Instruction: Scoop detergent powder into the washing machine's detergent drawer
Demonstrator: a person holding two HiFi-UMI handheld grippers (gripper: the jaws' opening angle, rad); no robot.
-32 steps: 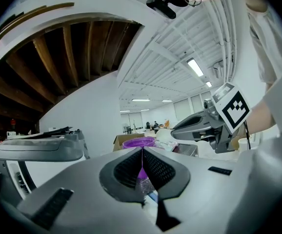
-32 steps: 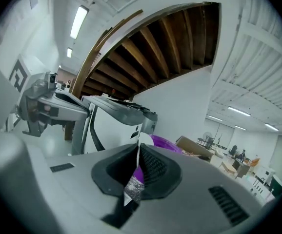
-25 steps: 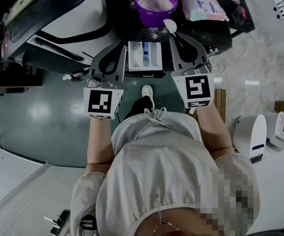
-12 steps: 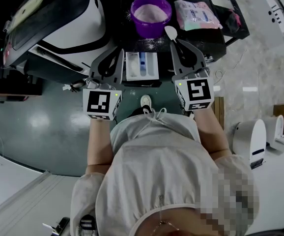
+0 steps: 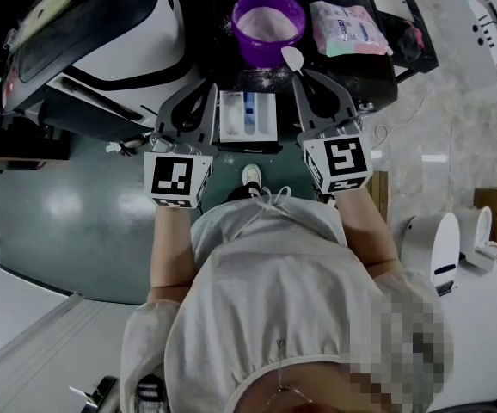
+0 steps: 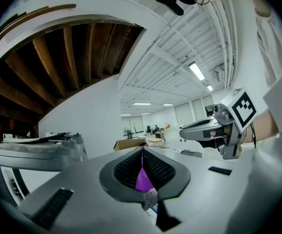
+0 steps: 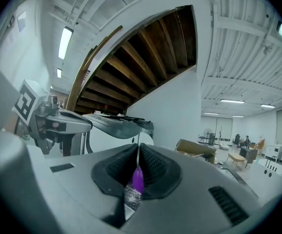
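Right gripper [image 5: 303, 74] clamped on a small white plastic scoop [image 5: 292, 56].
Scoop bowl hangs just beside the round purple powder tub [image 5: 268, 33], at its near rim, perhaps touching.

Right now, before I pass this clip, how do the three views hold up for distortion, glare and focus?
Head view: wide-angle bending, the area round the purple bucket underexposed, a soft glare patch on the green floor. Left gripper view: heavy fisheye, black corners, the left claw up close and slightly soft. Right gripper view: same fisheye, ceiling light bright, far room clear.
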